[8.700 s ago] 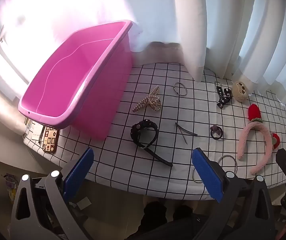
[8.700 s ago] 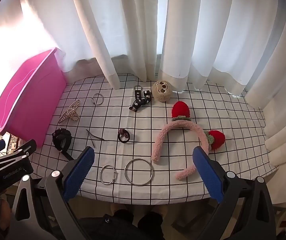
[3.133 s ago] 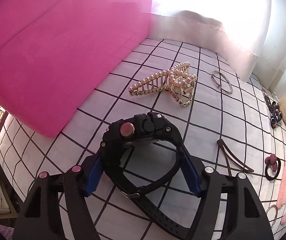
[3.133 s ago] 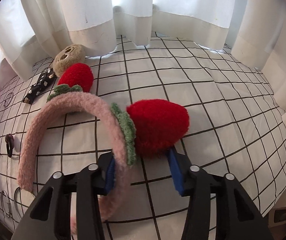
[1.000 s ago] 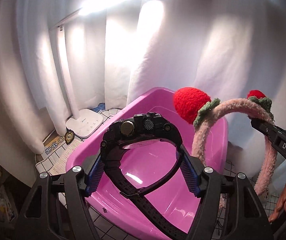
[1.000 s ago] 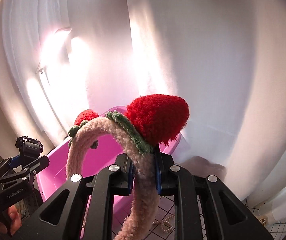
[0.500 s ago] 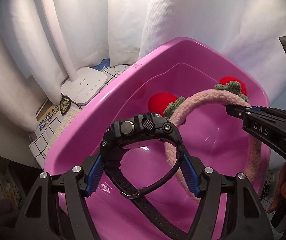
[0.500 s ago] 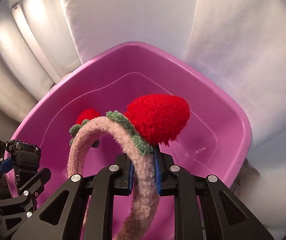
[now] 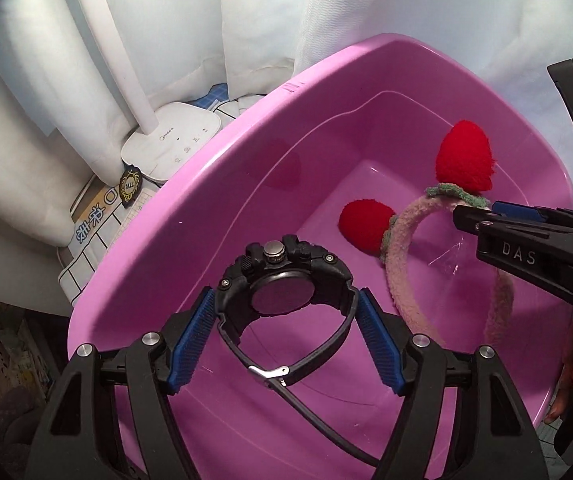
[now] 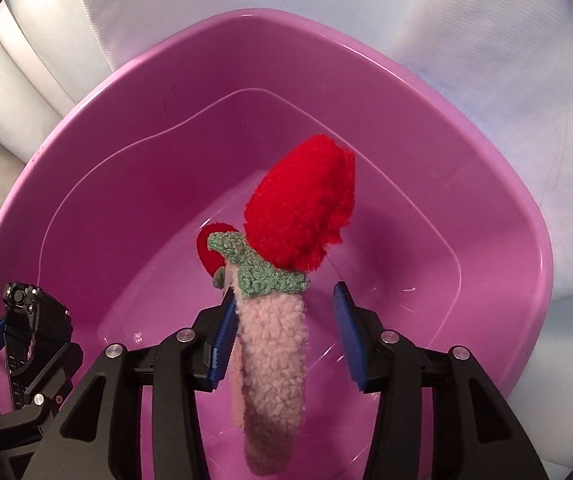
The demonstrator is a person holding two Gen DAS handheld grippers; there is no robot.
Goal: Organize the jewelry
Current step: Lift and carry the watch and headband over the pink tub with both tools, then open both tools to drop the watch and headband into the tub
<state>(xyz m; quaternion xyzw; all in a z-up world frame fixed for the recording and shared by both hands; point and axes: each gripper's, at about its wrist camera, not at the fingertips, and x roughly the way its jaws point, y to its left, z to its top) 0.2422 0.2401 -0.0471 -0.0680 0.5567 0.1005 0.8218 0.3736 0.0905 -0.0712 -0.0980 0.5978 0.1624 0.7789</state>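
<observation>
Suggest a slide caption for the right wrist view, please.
Right tool open, releasing the strawberry headband into the pink tub.

Both wrist views look steeply down, close, into the same pink tub (image 9: pixel 222 184) (image 10: pixel 134 92).

Both views bright and evenly lit; diffuse daylight through the white curtains (image 9: pixel 246 32) behind, slightly blown out at top; pink tub (image 9: pixel 214 208) glossy, small specular streaks on its floor and soft reflections on the inner wall; shadows soft, darkest under the left tool (image 9: pixel 284 320) and in the lower-left corner; heavy fisheye bending, black vignette at all corners; focus sharp mid-frame, right tool (image 10: pixel 282 336) arms close to lens a bit soft; no motion blur.
</observation>
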